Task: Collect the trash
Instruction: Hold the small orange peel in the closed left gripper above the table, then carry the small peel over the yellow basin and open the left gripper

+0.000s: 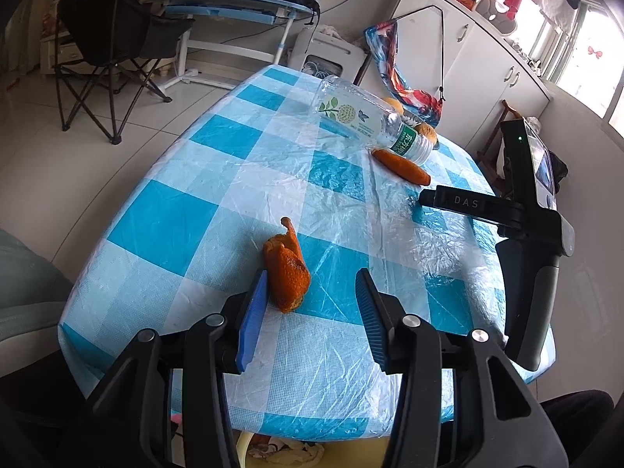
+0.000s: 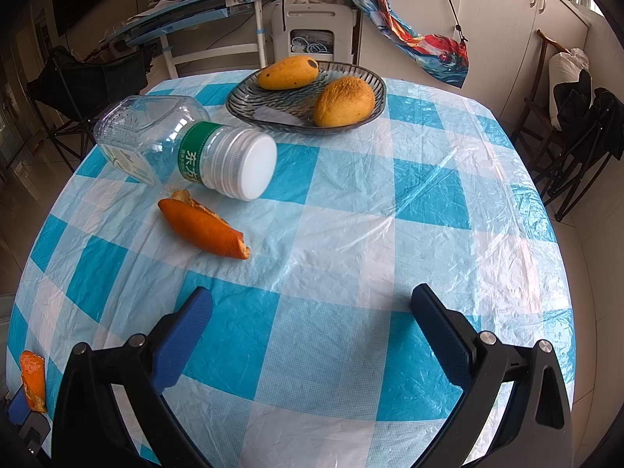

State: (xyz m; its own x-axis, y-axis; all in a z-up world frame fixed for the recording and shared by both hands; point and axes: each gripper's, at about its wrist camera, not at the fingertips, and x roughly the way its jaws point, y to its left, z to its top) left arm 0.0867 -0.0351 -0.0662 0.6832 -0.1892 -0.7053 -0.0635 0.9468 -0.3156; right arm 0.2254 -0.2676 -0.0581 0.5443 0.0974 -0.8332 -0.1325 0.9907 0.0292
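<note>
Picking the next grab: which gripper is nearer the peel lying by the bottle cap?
Right. The right gripper hangs open just short of that peel, which lies ahead to its left. The left gripper is further off, open beside another peel.

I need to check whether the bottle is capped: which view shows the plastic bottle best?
The right wrist view: the plastic bottle lies on its side close to the camera, white cap facing it and screwed on. The left wrist view shows the bottle farther off and smaller, side-on, so the label is visible but the cap is not.
</note>
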